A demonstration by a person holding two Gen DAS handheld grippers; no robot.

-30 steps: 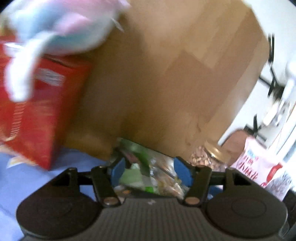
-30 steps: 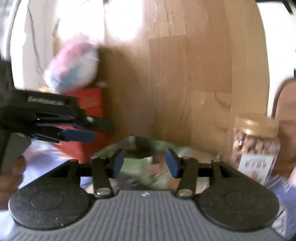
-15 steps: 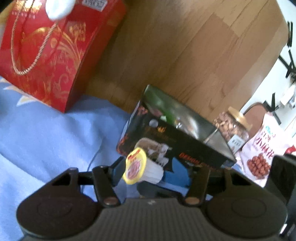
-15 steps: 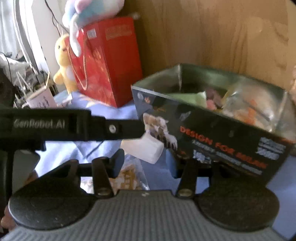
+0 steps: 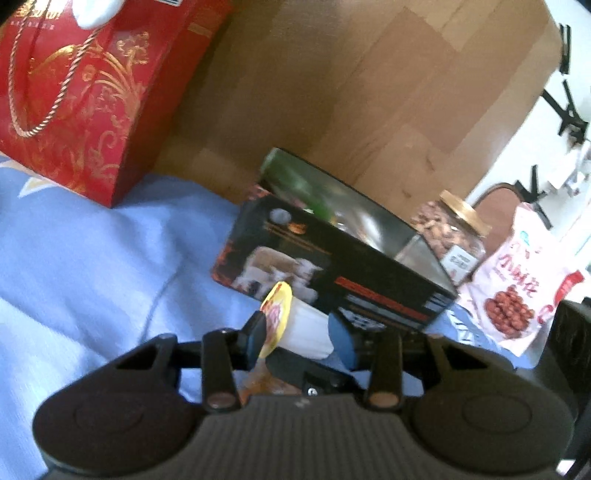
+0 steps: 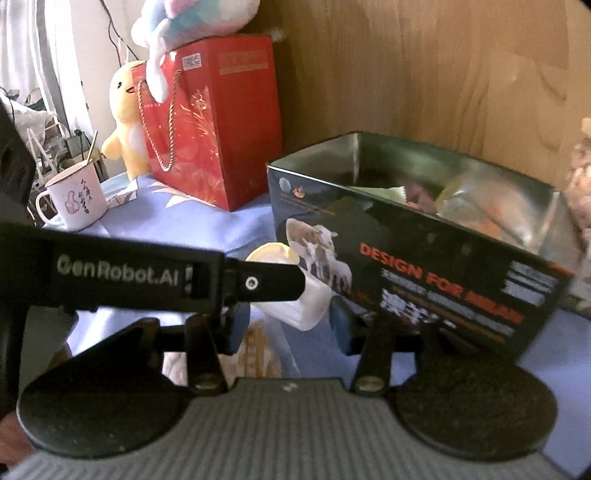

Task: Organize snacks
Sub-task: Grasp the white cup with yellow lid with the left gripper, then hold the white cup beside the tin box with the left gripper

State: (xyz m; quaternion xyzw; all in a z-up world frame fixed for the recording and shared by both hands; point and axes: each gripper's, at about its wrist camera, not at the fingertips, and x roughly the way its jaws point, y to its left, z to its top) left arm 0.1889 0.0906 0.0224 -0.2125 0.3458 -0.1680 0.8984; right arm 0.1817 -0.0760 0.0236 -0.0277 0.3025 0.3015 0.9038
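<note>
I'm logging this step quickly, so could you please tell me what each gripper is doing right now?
Left gripper: shut on the jelly cup, its yellow lid against one finger.
Right gripper: open, holding nothing, beside the snack tin.

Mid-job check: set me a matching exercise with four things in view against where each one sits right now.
Things:
1. jelly cup
2. pastel plush
3. nut jar
4. white mug

Places:
A. on top of the red gift bag
B. between the left gripper fingers
C. beside the yellow duck
D. just beyond the black tin, by the pink bag

Pairs: 1-B, 2-A, 3-D, 4-C
</note>
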